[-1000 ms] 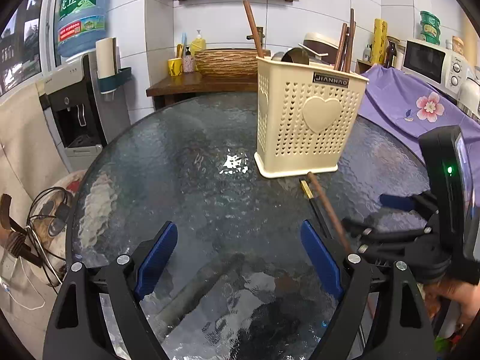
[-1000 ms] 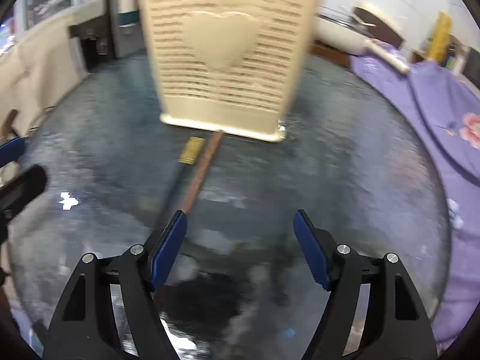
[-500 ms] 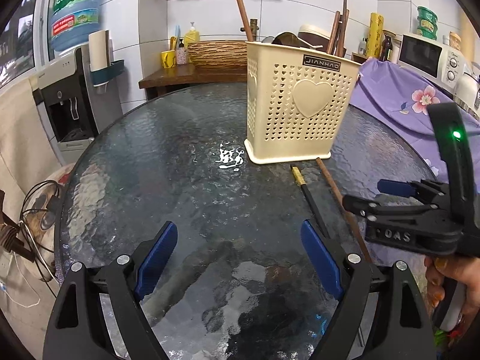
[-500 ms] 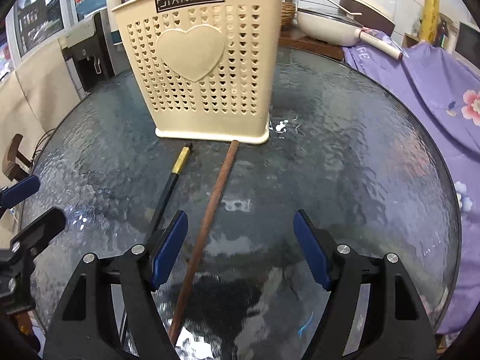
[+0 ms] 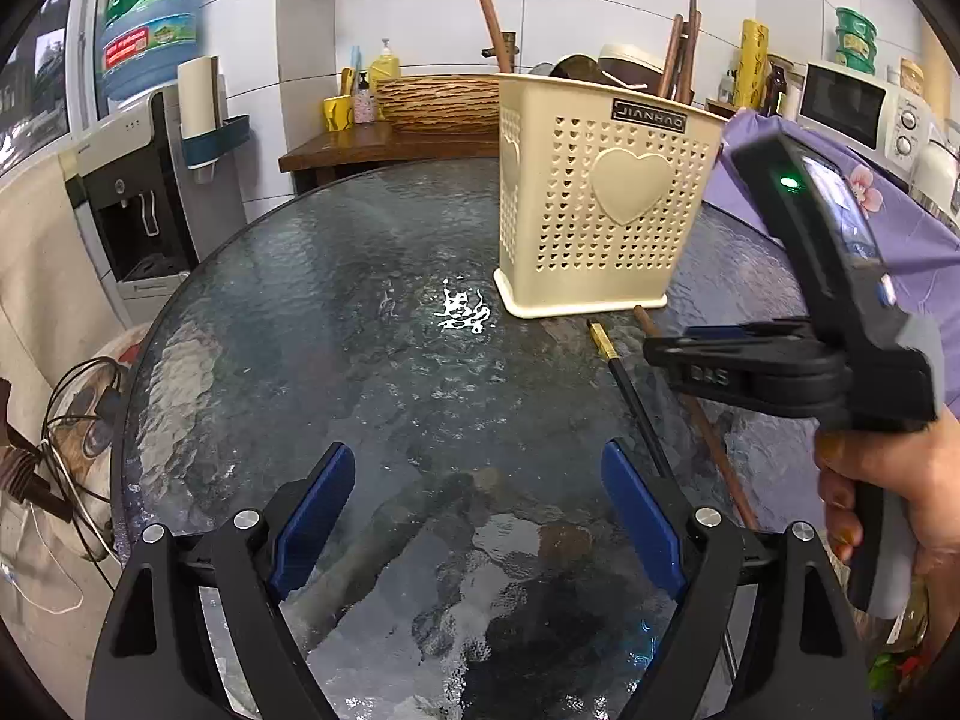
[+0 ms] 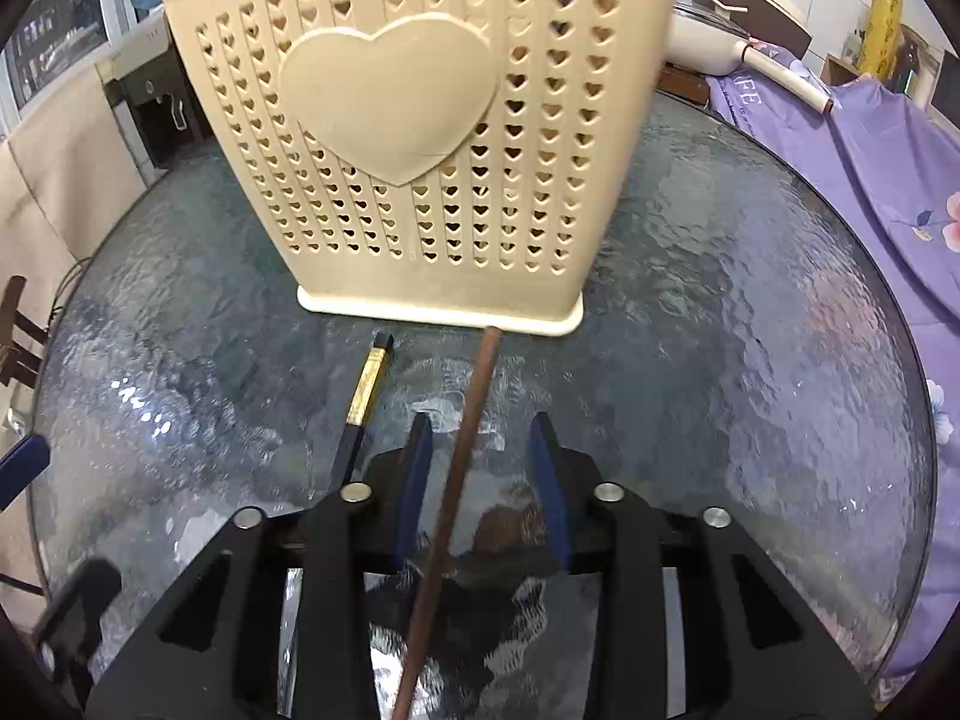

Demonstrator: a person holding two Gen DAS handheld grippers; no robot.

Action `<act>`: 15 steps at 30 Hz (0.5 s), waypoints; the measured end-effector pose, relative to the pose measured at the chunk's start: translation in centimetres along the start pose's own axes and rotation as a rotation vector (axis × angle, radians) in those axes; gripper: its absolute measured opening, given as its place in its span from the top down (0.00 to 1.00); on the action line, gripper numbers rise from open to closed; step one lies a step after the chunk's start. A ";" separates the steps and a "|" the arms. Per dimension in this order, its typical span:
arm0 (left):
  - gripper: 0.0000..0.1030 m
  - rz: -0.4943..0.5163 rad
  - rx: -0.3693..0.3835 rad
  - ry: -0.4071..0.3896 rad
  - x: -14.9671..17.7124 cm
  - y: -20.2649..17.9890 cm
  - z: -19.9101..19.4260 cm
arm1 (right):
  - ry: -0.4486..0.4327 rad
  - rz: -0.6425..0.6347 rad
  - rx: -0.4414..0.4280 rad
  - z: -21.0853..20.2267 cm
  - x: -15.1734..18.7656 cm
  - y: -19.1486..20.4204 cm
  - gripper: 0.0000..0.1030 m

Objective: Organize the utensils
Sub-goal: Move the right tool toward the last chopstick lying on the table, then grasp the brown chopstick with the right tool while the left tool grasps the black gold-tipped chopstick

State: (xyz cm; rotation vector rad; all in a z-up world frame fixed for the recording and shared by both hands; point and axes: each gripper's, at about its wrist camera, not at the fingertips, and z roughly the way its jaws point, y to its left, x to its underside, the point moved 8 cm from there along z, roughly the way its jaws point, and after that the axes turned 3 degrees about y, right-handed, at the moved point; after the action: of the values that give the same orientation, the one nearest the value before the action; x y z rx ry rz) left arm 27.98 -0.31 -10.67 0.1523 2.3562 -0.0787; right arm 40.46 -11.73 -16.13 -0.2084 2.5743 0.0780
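Now the right tool [image 6: 480, 468] has narrowed its fingers around the brown chopstick [image 6: 465, 444] lying on the glass bench [image 6: 750, 324], though not yet clamped; half a second ago they stood wide. The pickup looks imminent. The left tool [image 5: 480, 498] hovers apart, empty, facing the cream holder [image 5: 600, 210].

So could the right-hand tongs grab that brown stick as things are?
Probably yes. The brown stick lies flat on the glass table, running between the blue pads of the right tongs, which stand partly open around it. Nothing blocks it; the black chopstick lies outside, to the left.
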 end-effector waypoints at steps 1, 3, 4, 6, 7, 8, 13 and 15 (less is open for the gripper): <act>0.20 0.002 0.001 0.001 0.0 -0.1 0.0 | -0.001 -0.002 0.004 0.1 -0.2 0.1 0.69; 0.20 0.007 0.003 0.009 0.2 -0.3 0.3 | 0.005 0.002 0.003 0.3 -0.6 0.1 0.75; 0.20 0.008 0.003 0.012 0.2 -0.3 0.4 | 0.008 0.006 0.000 0.3 -0.5 0.3 0.81; 0.20 0.010 0.008 0.018 0.3 -0.6 0.7 | 0.011 0.005 0.004 0.4 -0.7 0.4 0.87; 0.20 0.011 0.012 0.020 0.2 -0.7 0.8 | 0.011 0.005 0.004 0.5 -1.0 0.2 0.89; 0.20 0.017 0.019 0.022 0.2 -1.1 0.9 | 0.011 0.007 0.003 0.5 -1.0 0.1 0.90; 0.21 0.031 0.047 0.034 -0.5 -2.2 1.7 | -0.002 0.045 -0.035 0.3 -1.6 -1.1 0.92; 0.25 0.029 0.078 0.048 -1.0 -3.0 2.3 | -0.018 0.061 -0.041 -0.1 -1.8 -1.7 0.92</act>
State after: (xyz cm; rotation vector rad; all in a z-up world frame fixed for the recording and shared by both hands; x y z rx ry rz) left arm 29.85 -3.57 -11.59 0.2289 2.3988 -0.1545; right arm 42.18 -13.15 -15.14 -0.1442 2.5626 0.1551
